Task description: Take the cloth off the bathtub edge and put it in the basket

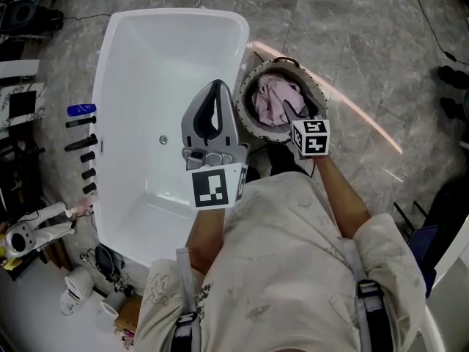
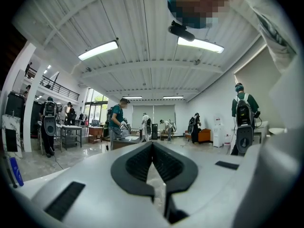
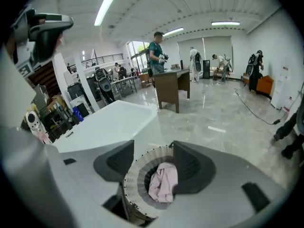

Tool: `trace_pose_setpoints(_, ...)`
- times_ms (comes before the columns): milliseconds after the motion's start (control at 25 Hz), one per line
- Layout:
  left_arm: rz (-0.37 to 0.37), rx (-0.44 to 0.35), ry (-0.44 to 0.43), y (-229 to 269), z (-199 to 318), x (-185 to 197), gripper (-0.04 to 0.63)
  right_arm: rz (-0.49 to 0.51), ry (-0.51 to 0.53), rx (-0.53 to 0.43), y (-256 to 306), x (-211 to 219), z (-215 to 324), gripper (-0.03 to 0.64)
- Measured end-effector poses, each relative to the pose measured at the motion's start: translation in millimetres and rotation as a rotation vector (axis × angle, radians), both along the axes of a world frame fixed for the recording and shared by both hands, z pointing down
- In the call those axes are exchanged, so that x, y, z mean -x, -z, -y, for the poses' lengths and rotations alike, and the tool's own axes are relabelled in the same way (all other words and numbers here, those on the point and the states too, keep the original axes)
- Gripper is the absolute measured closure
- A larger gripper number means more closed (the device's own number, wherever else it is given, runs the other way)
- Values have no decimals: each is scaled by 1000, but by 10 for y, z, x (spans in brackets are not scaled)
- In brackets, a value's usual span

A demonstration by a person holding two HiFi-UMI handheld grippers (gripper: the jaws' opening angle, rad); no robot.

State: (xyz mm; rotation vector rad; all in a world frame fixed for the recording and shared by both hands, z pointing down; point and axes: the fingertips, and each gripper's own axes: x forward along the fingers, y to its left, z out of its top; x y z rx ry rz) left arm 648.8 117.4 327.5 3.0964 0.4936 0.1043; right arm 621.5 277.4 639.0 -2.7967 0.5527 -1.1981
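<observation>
The pink cloth (image 1: 271, 97) lies crumpled inside the round white basket (image 1: 245, 103), which stands on the floor by the right side of the white bathtub (image 1: 146, 86). My right gripper (image 1: 291, 110) hovers just above the basket's near rim, open, with nothing between its fingers. In the right gripper view the cloth (image 3: 164, 182) shows down in the basket (image 3: 135, 175) between the spread jaws of the right gripper (image 3: 153, 151). My left gripper (image 1: 217, 86) is held up over the tub's right edge, shut and empty. The left gripper (image 2: 152, 145) points up into the room.
A blue bottle (image 1: 80, 110) and several dark items lie along the tub's left side. Mugs (image 1: 73, 292) and clutter sit at the lower left. A brown desk (image 3: 171, 87) and several people stand farther off. A black cable (image 1: 429, 20) runs over the marble floor.
</observation>
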Motion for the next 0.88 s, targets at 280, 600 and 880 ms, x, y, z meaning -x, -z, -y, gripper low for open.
trace_pose_setpoints(280, -23, 22, -23, 71, 104, 165, 592, -229, -70, -40, 1006, -11, 7, 388)
trace_pose_setpoints(600, -43, 1, -59, 185, 256, 461, 592, -488, -103, 21, 2089, 103, 24, 387)
trace_pose_setpoints(880, -77, -12, -60, 318, 399, 613, 592, -757, -161, 31, 3077, 283, 5, 397)
